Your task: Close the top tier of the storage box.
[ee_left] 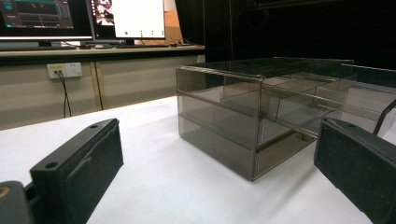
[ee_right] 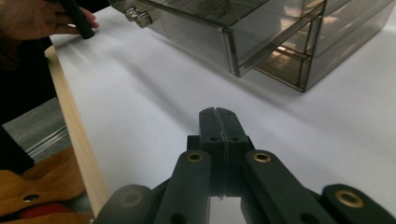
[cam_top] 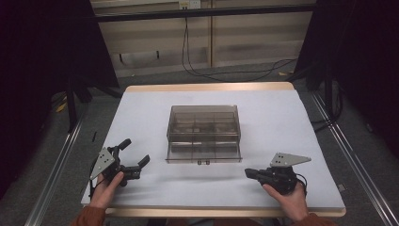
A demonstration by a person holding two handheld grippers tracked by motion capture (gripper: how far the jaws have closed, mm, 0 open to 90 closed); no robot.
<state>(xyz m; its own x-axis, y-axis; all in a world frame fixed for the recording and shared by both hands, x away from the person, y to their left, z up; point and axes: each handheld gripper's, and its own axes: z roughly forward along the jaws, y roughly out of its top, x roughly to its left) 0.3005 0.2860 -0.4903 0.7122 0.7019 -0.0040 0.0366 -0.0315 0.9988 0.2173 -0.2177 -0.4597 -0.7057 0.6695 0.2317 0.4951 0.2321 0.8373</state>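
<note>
Drawer box [cam_top: 203,127] sits mid-table [cam_top: 282,117], one drawer [cam_top: 203,153] out front.

My left gripper [cam_top: 133,155]: black jaws, grey plate. My right gripper [cam_top: 248,173]: black too, grey plate, brass-coloured rivets. Drawer box [cam_top: 203,133]: smoky translucent brown-grey. Table [cam_top: 282,117]: white top, pale wood edge. My sleeves [cam_top: 88,216]: rust orange. Floor [cam_top: 42,160]: grey.

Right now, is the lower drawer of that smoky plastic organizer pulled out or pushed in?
Pulled out. In the high view the lower drawer juts forward past the organizer toward the person, its small handle out front.
</note>
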